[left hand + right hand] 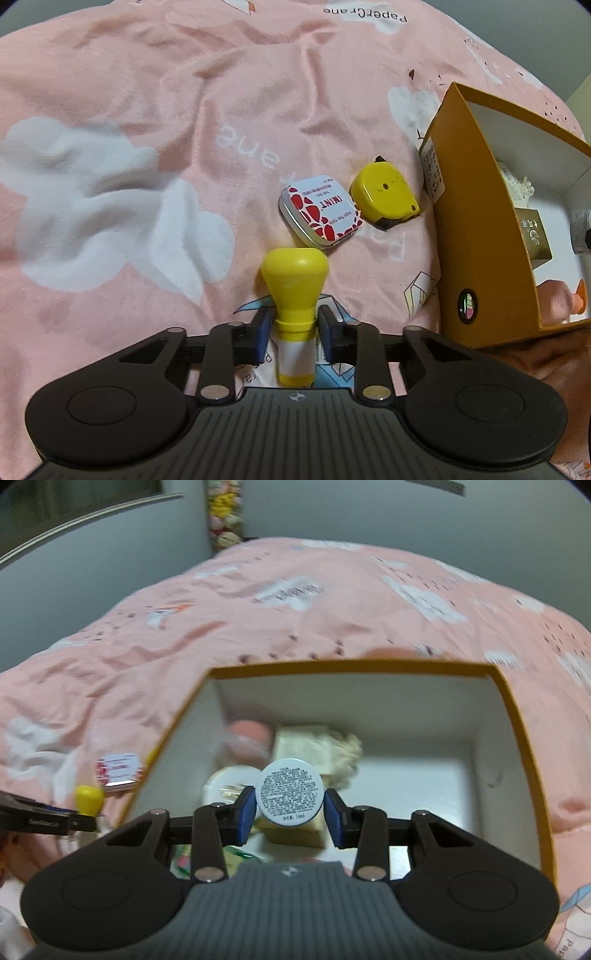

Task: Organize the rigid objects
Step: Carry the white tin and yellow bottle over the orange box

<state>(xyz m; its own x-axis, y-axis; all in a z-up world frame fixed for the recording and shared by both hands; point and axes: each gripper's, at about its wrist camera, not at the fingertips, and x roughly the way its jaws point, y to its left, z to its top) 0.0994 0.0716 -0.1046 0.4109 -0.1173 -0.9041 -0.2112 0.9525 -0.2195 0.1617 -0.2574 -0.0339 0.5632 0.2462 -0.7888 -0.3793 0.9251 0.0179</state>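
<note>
My left gripper [294, 321] is shut on a yellow bottle with a flared cap [295, 291], held just above the pink bedspread. A red-and-white mint tin [320, 210] and a yellow tape measure [384, 194] lie just beyond it. An orange box with a white inside [476, 229] stands to the right. My right gripper [290, 806] is shut on a small round white jar [290, 791] with a printed base, held over the open box [354, 666]. The left gripper's yellow bottle [88, 799] and the tin [118, 771] show left of the box.
Inside the box lie a pink round item [247, 744], a beige printed carton [303, 744], a white round lid [229, 784] and other small packages. The pink bedspread [147, 110] is wrinkled. A grey wall [92, 572] stands behind the bed.
</note>
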